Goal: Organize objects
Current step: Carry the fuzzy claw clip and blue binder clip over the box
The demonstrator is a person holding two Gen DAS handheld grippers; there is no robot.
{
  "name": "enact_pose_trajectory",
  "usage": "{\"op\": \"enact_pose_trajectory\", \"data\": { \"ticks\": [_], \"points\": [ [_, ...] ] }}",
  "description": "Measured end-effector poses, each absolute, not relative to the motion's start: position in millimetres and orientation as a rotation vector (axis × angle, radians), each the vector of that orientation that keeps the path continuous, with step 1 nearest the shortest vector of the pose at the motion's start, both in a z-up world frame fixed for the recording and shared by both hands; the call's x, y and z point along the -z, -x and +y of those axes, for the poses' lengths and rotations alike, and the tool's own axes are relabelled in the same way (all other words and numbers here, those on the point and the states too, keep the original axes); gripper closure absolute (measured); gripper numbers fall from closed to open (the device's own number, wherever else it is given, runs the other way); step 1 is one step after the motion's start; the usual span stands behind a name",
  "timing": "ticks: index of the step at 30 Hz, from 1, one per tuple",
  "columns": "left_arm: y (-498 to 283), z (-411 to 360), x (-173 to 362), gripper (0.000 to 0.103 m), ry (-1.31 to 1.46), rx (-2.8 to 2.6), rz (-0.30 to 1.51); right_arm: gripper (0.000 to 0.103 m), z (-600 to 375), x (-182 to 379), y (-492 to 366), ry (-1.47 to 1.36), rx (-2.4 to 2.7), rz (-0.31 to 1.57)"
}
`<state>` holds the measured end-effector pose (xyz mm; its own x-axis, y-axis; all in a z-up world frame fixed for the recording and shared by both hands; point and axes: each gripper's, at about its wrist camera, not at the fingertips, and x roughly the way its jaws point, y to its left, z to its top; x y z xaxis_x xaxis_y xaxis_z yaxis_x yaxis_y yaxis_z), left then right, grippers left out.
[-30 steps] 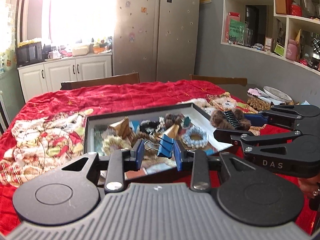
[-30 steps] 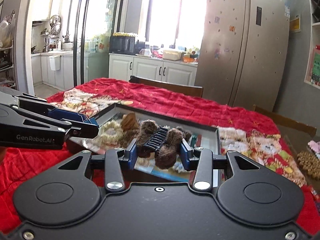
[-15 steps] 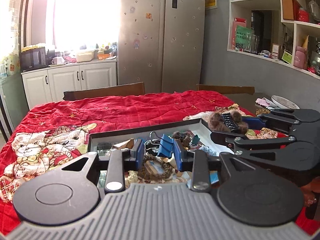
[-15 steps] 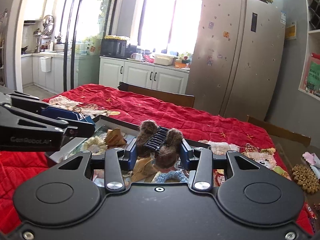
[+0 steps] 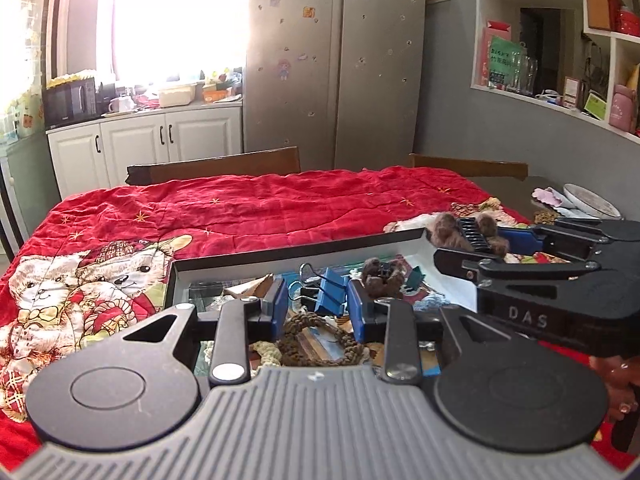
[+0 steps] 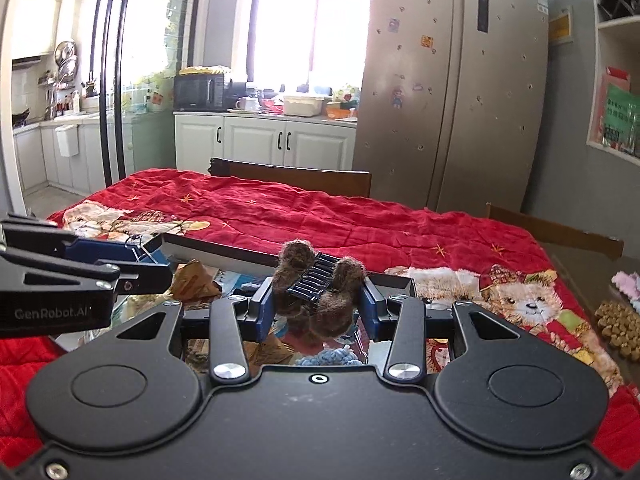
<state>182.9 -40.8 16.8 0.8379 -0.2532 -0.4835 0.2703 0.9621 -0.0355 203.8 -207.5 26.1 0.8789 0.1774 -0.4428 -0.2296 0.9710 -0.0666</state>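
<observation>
My left gripper [image 5: 318, 304] is shut on a blue binder clip [image 5: 329, 293] and holds it above the black-framed tray [image 5: 280, 254]. In the right wrist view my right gripper [image 6: 318, 308] is shut on a brown furry hair claw [image 6: 320, 292], also over the tray [image 6: 224, 254]. The right gripper [image 5: 472, 242] shows at the right of the left view with the furry claw [image 5: 448, 227] over the tray's far right corner. In the right wrist view the left gripper [image 6: 136, 264] enters from the left.
The tray holds several small things, among them a second brown furry clip [image 5: 380, 276], a braided brown ring [image 5: 316, 336] and a light blue knit piece [image 6: 328, 356]. A red bear-print quilt [image 5: 248, 208] covers the table. Wooden chairs [image 6: 296, 178] stand behind; a plate [image 5: 592, 204] lies at the right.
Both grippers have moved forward over the tray, so its far edge sits lower in both views. Each still holds its clip in the same grip.
</observation>
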Motion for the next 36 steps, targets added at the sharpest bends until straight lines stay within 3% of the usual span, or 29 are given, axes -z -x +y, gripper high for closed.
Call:
{"op": "enact_pose_trajectory", "data": {
  "ticks": [36],
  "points": [
    [-221, -34, 33, 0.067, -0.074, 0.187, 0.598, 0.062, -197, 32, -259, 0.171, -0.186, 0.570]
  ]
}}
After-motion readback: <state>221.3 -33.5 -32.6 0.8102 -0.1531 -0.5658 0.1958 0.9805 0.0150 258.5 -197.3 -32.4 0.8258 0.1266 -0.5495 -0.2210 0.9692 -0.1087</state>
